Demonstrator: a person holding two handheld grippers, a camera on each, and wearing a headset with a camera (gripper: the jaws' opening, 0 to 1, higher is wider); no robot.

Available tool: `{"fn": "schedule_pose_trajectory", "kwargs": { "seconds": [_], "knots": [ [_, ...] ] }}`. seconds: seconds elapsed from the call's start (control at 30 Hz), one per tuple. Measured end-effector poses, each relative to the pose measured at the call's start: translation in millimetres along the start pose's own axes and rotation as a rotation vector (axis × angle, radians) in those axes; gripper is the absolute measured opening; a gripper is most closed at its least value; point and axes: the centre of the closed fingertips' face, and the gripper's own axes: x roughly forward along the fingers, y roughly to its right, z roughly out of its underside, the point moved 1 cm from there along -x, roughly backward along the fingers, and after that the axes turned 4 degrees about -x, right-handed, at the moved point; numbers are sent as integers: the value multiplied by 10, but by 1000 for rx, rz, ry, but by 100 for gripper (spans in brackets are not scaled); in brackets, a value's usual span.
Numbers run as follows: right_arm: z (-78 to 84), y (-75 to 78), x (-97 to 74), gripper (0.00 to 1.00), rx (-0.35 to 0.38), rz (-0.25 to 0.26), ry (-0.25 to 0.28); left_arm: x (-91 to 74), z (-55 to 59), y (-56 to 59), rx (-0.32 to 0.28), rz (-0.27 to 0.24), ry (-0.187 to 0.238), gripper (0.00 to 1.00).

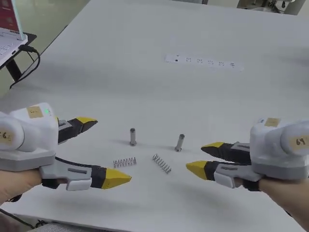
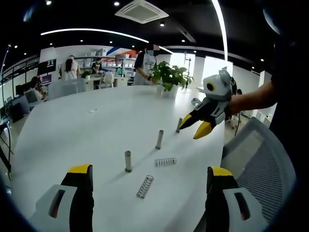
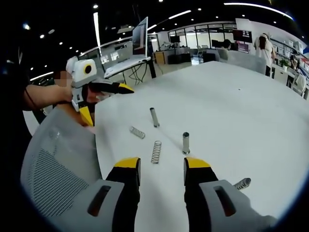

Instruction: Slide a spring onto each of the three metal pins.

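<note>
Two short metal pins stand upright on the white table (image 1: 145, 87): one pin (image 1: 133, 137) to the left, the other pin (image 1: 179, 142) to the right. A spring (image 1: 124, 162) and a second spring (image 1: 162, 164) lie in front of them. In the right gripper view a third spring (image 3: 243, 183) lies at the lower right. My left gripper (image 1: 108, 150) hovers left of the springs, jaws wide open and empty. My right gripper (image 1: 200, 156) hovers to their right, open with a narrower gap, holding nothing. The left gripper view has both pins (image 2: 128, 161) (image 2: 159, 139) between its own jaws.
A laptop (image 1: 9, 29) with a cable sits on a stand at the far left. A flat white strip (image 1: 203, 61) lies farther back on the table. A grey mesh chair (image 3: 53, 159) stands at the near table edge. People (image 2: 145, 63) and a plant (image 2: 169, 75) are far behind.
</note>
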Motion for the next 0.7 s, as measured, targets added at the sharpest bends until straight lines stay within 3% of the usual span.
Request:
{"fn": "schedule_pose_trajectory", "kwargs": {
  "seconds": [0.3,0.7],
  "knots": [
    [-56,-78,137,32,-16,-26,-5,-3,15,-2,-7,1,0,94],
    [32,-124,292,28,-32,-48,-58,-13,31,11,-7,5,-5,94]
  ]
}}
